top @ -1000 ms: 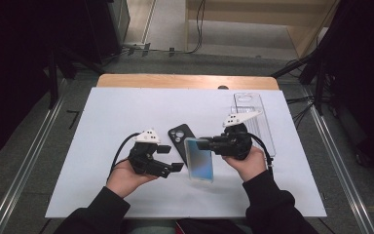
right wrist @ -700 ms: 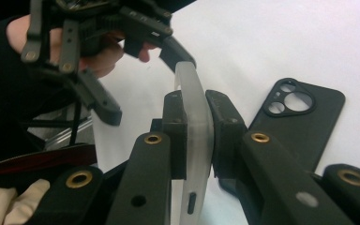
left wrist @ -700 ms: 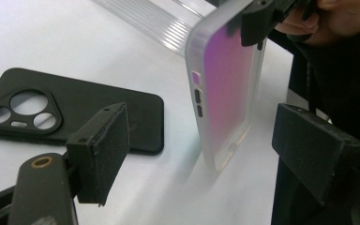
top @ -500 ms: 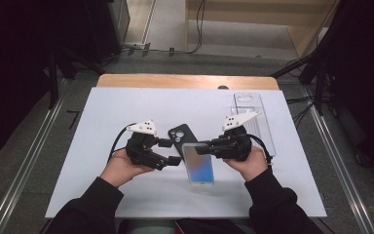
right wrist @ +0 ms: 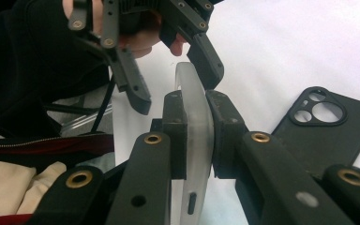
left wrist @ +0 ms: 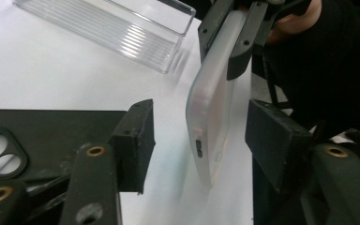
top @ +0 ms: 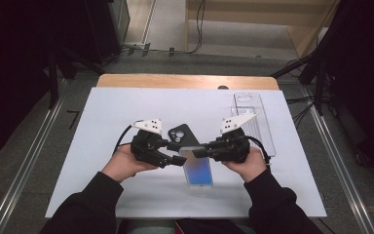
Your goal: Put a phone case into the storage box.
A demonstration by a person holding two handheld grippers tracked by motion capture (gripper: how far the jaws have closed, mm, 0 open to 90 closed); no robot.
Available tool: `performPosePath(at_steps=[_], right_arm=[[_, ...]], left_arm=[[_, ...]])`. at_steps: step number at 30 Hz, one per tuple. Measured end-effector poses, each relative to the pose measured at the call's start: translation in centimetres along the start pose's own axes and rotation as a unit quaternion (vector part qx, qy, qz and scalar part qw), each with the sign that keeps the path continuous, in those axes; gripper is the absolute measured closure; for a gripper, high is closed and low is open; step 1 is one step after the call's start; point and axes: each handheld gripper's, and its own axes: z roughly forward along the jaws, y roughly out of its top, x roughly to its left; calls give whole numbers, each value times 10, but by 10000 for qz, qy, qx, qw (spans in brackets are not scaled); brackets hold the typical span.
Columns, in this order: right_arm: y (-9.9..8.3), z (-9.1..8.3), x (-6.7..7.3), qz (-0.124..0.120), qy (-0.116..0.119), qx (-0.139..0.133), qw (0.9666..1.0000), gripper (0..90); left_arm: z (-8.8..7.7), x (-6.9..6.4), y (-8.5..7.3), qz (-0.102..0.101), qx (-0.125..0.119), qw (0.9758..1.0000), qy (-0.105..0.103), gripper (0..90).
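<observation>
1. Handover in progress above the white table (top: 102, 146): your right gripper (top: 205, 151) is clamped on the frosted phone (top: 197, 169), pads pressing both faces, the phone held on edge between your hands.
2. Your left gripper (top: 174, 152) has just been closing; the left gripper view has the phone's free end (left wrist: 211, 117) between its jaws, with daylight on both sides, pads not yet touching.
3. Square those jaws to the phone's flat faces before closing, so the pads land evenly and clear of the side button (left wrist: 198, 146).
4. Keep the right grip firm until the left pads bite; judging by the gap, little closing remains.
5. The black case (top: 182, 136) lies flat just behind the left gripper, camera cutout up; the clear tray (top: 268, 134) sits beside your right hand (top: 246, 163).
6. Open table lies to the left and toward the far wooden edge (top: 185, 81); the near edge is close beneath your sleeves (top: 87, 204).
</observation>
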Motion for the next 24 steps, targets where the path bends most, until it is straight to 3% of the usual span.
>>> performPosePath(at_steps=[3, 6, 11, 14, 20, 24], right_arm=[[0, 1, 1, -26, 44, -13, 10000, 768], [1, 2, 2, -74, 117, 6, 9999, 768], [1, 5, 2, -80, 244, 51, 9997, 768], [0, 6, 3, -148, 369, 64, 9992, 768], [1, 6, 4, -121, 381, 54, 9992, 760], [1, 6, 5, -100, 497, 133, 9986, 583]], left_arm=[[0, 1, 1, 31, 30, 9998, -202, 614], [0, 2, 2, -15, 111, 9995, -291, 677], [0, 2, 0, 144, 167, 9986, -473, 800], [-2, 1, -1, 243, 147, 9980, -573, 808], [-3, 1, 2, 66, 214, 9976, -652, 813], [-5, 0, 2, 24, 326, 9972, -668, 814]])
